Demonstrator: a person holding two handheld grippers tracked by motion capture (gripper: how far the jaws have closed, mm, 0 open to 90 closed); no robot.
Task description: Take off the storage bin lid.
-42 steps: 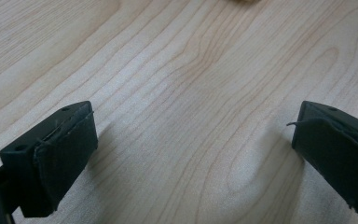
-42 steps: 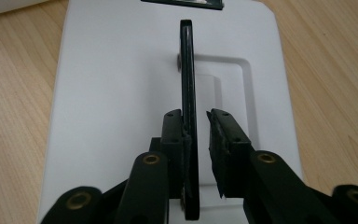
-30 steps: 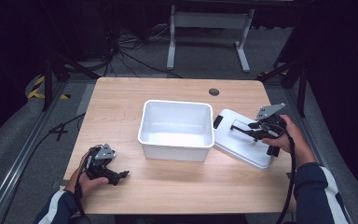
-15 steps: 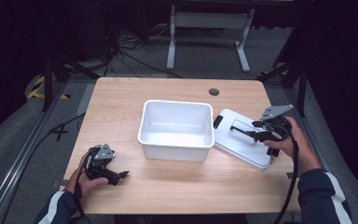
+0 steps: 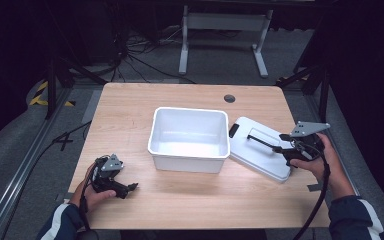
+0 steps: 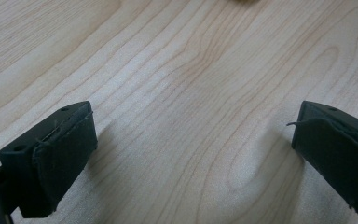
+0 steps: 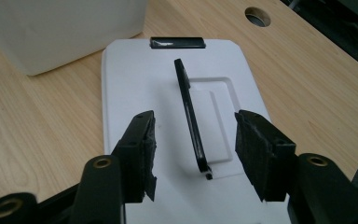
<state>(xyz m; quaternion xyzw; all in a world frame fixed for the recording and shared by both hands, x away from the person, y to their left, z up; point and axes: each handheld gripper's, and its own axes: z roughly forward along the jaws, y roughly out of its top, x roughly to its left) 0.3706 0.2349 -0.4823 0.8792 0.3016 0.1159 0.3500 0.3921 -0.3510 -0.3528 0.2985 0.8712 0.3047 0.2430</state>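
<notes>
Pale wood grain covers the table [image 5: 190, 210], and a white bin [image 5: 189, 138] stands open at its middle; I take the bin as my landmark.

To the right of the bin, just beside its right wall, a white lid [image 5: 260, 148] lies flat on the table. A black latch [image 7: 177, 42] sits at the lid's edge nearest the bin. A thin black handle [image 7: 191, 119] stands up on edge from the lid's recessed centre panel.

My right gripper [image 5: 280, 148] is held over the lid's end farthest from the bin, jaws pointing towards the bin. In the right gripper view its jaws stand moderately apart, one on each side of the raised handle, with a clear gap between each pad and the handle. Nothing is gripped.

My left gripper [image 5: 128, 188] rests low at the near left of the bin, well apart from it, held in my left hand [image 5: 91, 189]. In the left gripper view its jaws are spread wide over bare wood, with nothing between them.

A round cable hole [image 5: 229, 98] sits in the table beyond the bin's far right corner.
</notes>
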